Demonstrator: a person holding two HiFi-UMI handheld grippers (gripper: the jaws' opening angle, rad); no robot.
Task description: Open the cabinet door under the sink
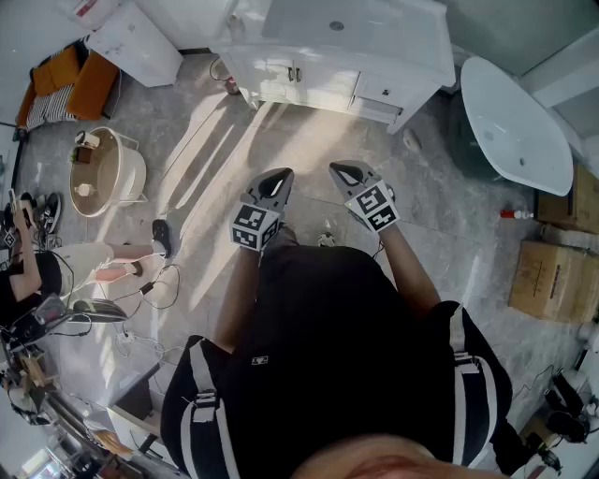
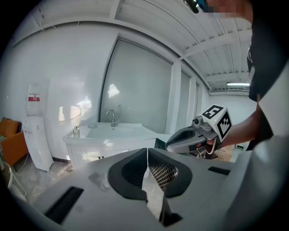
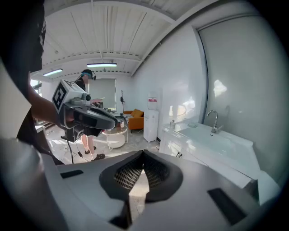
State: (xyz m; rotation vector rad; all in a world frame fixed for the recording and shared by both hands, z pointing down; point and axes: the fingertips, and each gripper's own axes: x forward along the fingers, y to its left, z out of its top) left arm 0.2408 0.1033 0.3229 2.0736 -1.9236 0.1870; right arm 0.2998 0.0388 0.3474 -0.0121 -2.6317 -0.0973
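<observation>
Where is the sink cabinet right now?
In the head view the sink cabinet stands top centre, well ahead of the left gripper and right gripper, bathtub to its right.

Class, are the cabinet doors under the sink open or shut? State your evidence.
Shut: the cabinet doors sit flush below the sink, their handles side by side, no gap showing.

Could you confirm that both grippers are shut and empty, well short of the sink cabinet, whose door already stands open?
Not quite: the head view shows the cabinet door closed. The left gripper and right gripper are indeed shut, empty and well short of it.
</observation>
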